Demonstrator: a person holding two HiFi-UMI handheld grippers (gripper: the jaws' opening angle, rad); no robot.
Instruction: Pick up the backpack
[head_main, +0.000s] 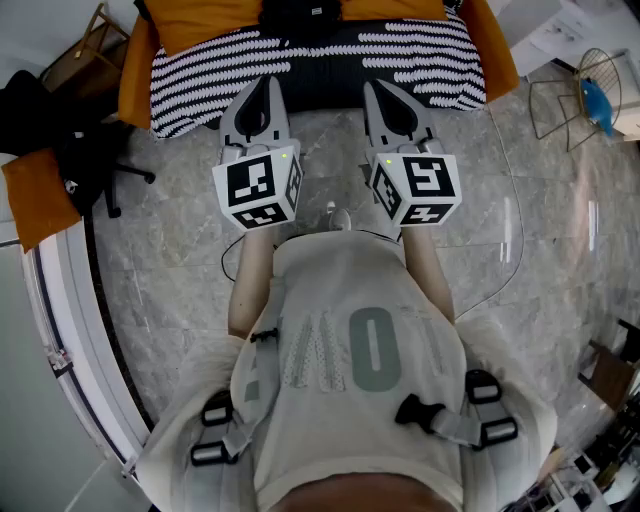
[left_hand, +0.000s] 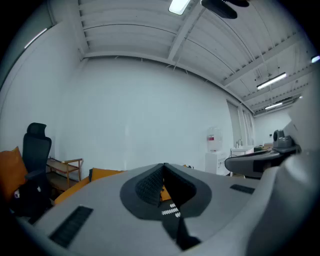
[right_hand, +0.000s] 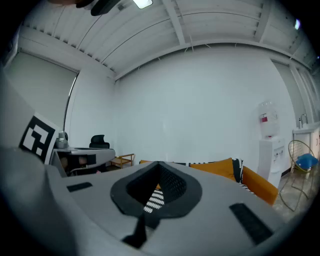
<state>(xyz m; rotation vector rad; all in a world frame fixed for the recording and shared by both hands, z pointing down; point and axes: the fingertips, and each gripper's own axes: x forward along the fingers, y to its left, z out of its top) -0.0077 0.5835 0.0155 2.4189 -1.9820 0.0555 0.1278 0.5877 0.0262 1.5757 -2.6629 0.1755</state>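
A dark object (head_main: 300, 12) lies at the top of the sofa between the orange cushions; it is mostly cut off, and I cannot tell whether it is the backpack. Beige cloth with grey print (head_main: 360, 350) and buckled straps (head_main: 485, 425) covers the person's torso. In the head view my left gripper (head_main: 271, 84) and right gripper (head_main: 374, 90) are held level, side by side over the marble floor. Their tips reach the sofa's front edge. Both are shut with nothing between the jaws, as the left gripper view (left_hand: 163, 166) and the right gripper view (right_hand: 159, 165) also show.
An orange sofa with a black-and-white striped blanket (head_main: 330, 55) stands straight ahead. A black office chair (head_main: 70, 150) and a wooden rack (head_main: 85, 50) are at the left. A wire stand holding a blue item (head_main: 592, 100) is at the right. A cable (head_main: 515, 230) trails on the floor.
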